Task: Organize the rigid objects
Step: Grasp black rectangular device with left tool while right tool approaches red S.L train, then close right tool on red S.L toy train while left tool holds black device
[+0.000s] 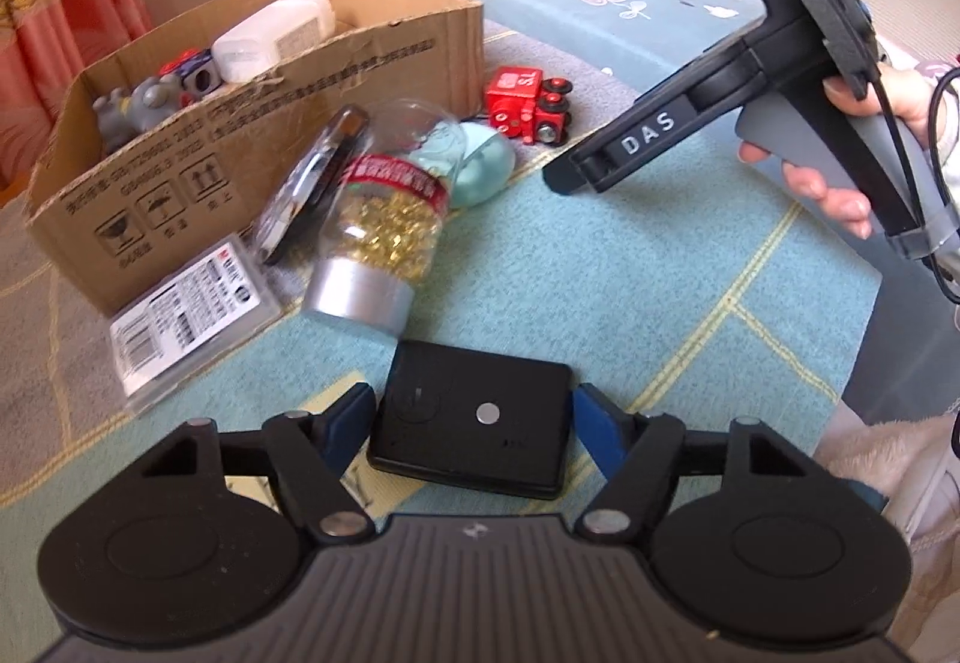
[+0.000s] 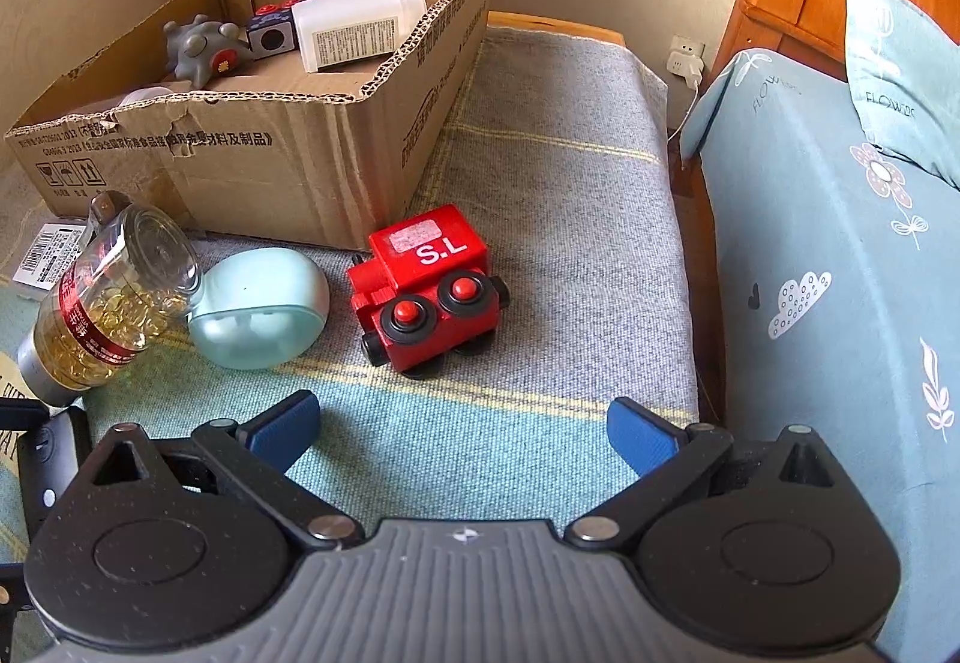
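A flat black box (image 1: 471, 417) lies on the rug between the fingers of my left gripper (image 1: 474, 426); the blue pads sit at both its sides, and contact is unclear. My right gripper (image 2: 465, 435) is open and empty above the rug, just short of a red toy train (image 2: 429, 288). The right gripper also shows in the left wrist view (image 1: 564, 177), held in a hand. A cardboard box (image 2: 288, 147) holds a grey toy (image 2: 201, 48), a cube (image 2: 273, 33) and a white bottle (image 2: 354, 27).
A jar of gold capsules (image 2: 102, 315) lies on its side by a pale green case (image 2: 261, 309). A blister pack (image 1: 186, 315) and a dark packet (image 1: 312, 189) lie by the carton. A bed (image 2: 840, 255) runs along the right.
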### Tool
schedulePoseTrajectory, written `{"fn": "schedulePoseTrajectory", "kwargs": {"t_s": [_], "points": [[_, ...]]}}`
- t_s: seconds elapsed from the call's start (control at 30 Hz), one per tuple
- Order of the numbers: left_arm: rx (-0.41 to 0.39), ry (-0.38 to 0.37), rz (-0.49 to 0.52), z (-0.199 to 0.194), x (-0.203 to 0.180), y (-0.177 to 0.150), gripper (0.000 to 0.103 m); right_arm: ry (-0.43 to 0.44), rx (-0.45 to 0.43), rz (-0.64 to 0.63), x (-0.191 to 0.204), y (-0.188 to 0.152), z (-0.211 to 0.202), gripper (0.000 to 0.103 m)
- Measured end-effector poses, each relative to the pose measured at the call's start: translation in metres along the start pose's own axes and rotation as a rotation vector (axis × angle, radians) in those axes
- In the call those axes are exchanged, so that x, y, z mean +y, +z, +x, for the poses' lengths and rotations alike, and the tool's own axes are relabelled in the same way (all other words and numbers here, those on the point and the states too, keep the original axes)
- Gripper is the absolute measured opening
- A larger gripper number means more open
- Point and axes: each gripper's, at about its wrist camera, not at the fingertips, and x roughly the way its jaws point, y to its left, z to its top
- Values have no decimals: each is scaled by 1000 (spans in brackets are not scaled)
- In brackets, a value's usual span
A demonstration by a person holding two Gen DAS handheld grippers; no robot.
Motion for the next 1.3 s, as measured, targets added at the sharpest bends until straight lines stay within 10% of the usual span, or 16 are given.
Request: {"fn": "schedulePoseTrajectory", "kwargs": {"t_s": [0.37, 1.3], "points": [[14, 155, -250, -22, 42, -28, 72, 30, -44, -40, -3, -5, -1, 103], [23, 152, -226, -17, 37, -25, 75, 38, -102, -157, -15, 30, 23, 103]]}}
